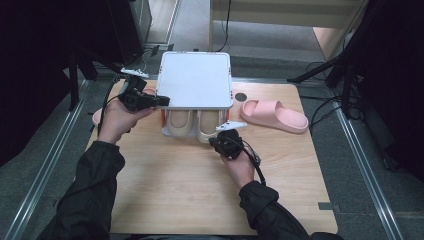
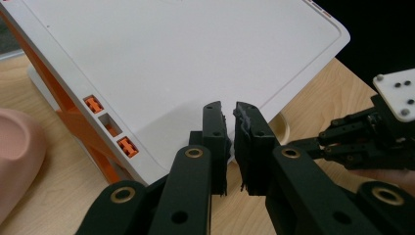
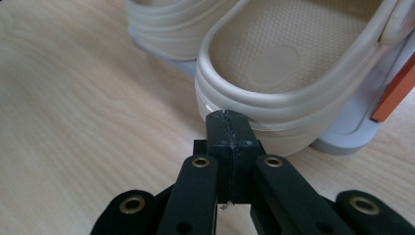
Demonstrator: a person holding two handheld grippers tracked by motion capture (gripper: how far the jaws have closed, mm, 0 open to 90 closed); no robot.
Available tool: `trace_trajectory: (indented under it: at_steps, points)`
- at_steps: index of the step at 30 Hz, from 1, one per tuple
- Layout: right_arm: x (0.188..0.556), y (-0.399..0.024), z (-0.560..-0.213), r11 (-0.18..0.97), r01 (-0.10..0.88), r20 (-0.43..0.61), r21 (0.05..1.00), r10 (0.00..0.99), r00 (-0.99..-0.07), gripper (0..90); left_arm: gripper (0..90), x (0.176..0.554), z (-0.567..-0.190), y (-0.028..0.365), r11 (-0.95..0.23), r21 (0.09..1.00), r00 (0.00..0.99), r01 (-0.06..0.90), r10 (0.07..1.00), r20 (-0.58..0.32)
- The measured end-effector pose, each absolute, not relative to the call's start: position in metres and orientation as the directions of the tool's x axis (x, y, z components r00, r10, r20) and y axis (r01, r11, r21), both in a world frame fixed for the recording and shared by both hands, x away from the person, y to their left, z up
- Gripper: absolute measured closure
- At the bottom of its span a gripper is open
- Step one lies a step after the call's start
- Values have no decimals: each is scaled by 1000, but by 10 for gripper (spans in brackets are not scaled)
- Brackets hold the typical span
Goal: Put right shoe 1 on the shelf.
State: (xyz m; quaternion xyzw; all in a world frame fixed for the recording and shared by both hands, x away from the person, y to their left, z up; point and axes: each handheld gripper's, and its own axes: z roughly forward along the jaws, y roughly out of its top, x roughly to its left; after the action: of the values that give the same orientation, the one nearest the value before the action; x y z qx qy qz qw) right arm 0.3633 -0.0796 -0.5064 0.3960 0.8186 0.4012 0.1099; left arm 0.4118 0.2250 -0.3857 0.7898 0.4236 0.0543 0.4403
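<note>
I go from left to right. At the far left a soft pink foam slipper (image 2: 17, 161) lies on the pale wooden worktop (image 1: 185, 190), half hidden behind my left hand. My left hand-held gripper (image 1: 162, 101) pinches the front left corner of the flat white plastic lid (image 1: 195, 80) of the shoe box and holds it tilted up. The lid is smooth and slick with round corners and sits on orange hinge arms (image 2: 78, 125). My worry is that the jaws grip only a thin edge, so the lid could slip out and bang down on the shoes or on my other gripper.

Under the lid stand two cream rubber clogs (image 1: 195, 125), side by side, heels toward me. Their insides are bumpy and their rims thick and round.

My right hand-held gripper (image 3: 229, 122) is pressed together, holds nothing, and sits just at the heel of the right clog. If I push, the clog could slide deeper in.

At the far right lies another pink foam slipper (image 1: 274, 115), well apart.
</note>
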Motion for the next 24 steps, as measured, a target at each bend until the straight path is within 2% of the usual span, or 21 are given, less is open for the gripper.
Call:
trace_trajectory:
  at_steps: [8, 13, 17, 24]
  points:
    - [380, -78, -511, 335, 565, 149, 754, 751, -643, 892, 826, 411, -386, 225, -265, 747, 646, 610, 711, -276]
    - [383, -81, -510, 318, 596, 191, 737, 749, -635, 900, 817, 411, -386, 226, -265, 749, 652, 607, 705, -279]
    - [373, -85, -502, 300, 586, 223, 753, 721, -656, 897, 694, 411, -384, 225, -269, 753, 656, 600, 705, -270]
    - [352, -96, -482, 326, 563, 234, 760, 670, -704, 747, 492, 402, -370, 232, -248, 761, 650, 599, 706, -282]
